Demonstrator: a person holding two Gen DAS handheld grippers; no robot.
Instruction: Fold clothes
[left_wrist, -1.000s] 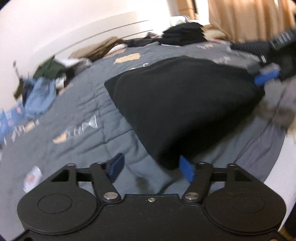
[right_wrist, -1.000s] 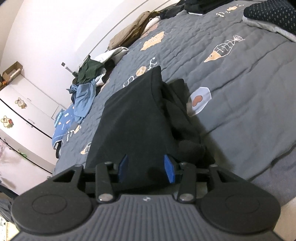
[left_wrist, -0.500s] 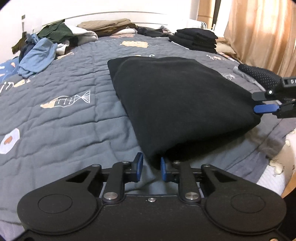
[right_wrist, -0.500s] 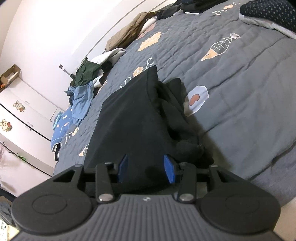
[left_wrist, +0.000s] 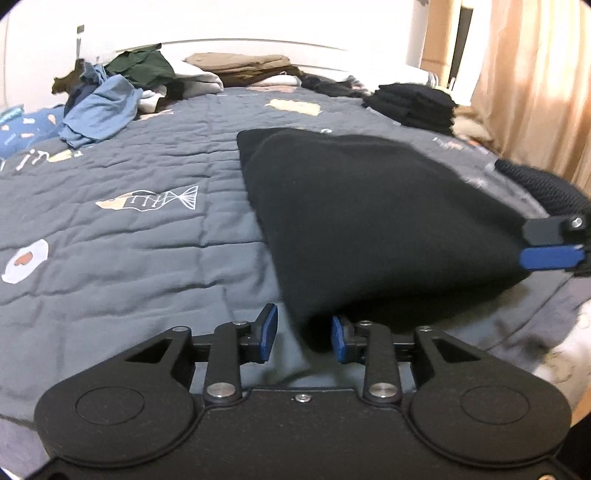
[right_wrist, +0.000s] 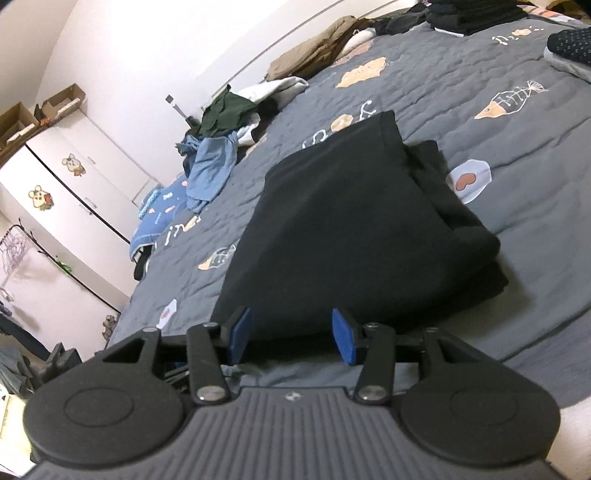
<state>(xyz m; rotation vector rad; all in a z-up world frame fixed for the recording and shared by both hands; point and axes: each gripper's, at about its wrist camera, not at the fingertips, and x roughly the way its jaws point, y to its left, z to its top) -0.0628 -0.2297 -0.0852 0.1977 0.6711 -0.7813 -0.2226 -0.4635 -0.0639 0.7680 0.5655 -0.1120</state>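
A black folded garment (left_wrist: 369, 221) lies on the grey quilt (left_wrist: 129, 240), and its bulky layered side shows in the right wrist view (right_wrist: 351, 240). My left gripper (left_wrist: 303, 336) is open at the garment's near corner. The cloth tip sits between the fingers, closer to the right pad, with quilt showing beside the left pad. My right gripper (right_wrist: 291, 336) is open with the garment's near edge between its blue pads. It also shows at the garment's right corner in the left wrist view (left_wrist: 522, 244).
Loose clothes are heaped by the headboard (left_wrist: 110, 103). A stack of folded black clothes (left_wrist: 413, 105) and a dark dotted garment (left_wrist: 543, 184) lie at the right, near the curtain. A white wardrobe (right_wrist: 66, 177) stands beyond the bed's far side.
The left gripper swung round to the garment's near corner, and its fingers narrowed from wide apart, then spread slightly. The right gripper stays open at the garment's edge, hardly moved.
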